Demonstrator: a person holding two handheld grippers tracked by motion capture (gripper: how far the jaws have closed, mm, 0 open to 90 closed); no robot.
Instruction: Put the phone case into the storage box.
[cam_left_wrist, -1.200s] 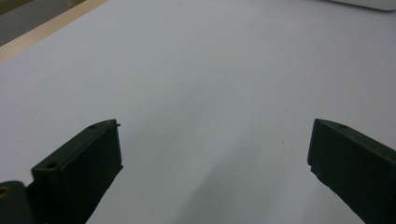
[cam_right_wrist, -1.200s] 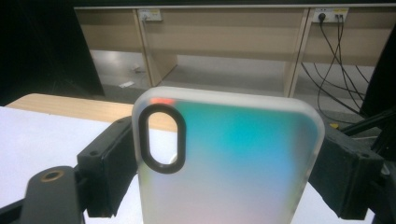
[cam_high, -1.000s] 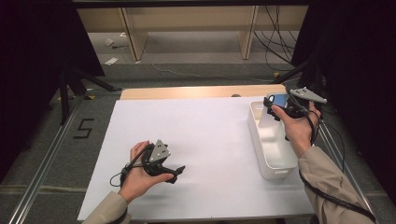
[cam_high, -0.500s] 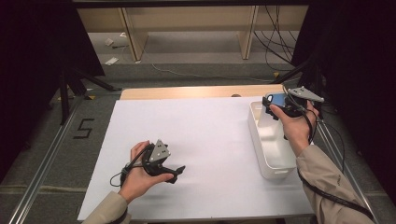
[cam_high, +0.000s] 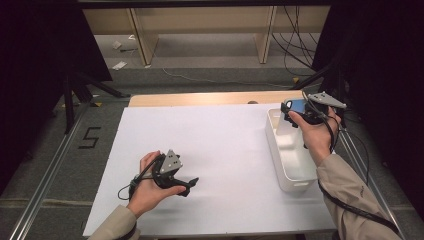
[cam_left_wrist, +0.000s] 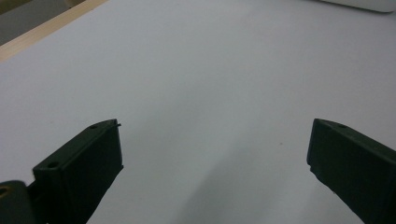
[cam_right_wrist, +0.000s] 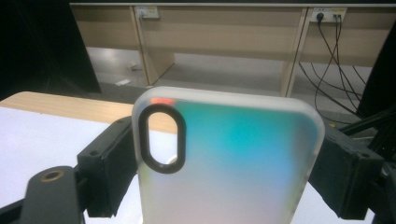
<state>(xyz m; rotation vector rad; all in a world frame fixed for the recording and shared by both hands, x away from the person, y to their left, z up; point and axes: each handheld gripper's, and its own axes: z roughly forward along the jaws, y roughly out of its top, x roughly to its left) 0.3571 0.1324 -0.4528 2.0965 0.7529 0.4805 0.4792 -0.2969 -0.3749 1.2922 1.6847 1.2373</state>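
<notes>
My right gripper is shut on a phone case with a frosted rim, a blue-green iridescent back and an oval camera cutout. In the high view the phone case shows blue, held above the far end of the white bin at the table's right. Both black jaws press on the case's two sides in the right gripper view. My left gripper rests low over the white table sheet at the near left, open, its jaws wide apart with nothing between them.
The white bin lies lengthwise along the right side of the sheet. A wooden table edge runs behind the sheet. Beyond it are wooden shelf legs, cables on the floor and dark curtains at both sides.
</notes>
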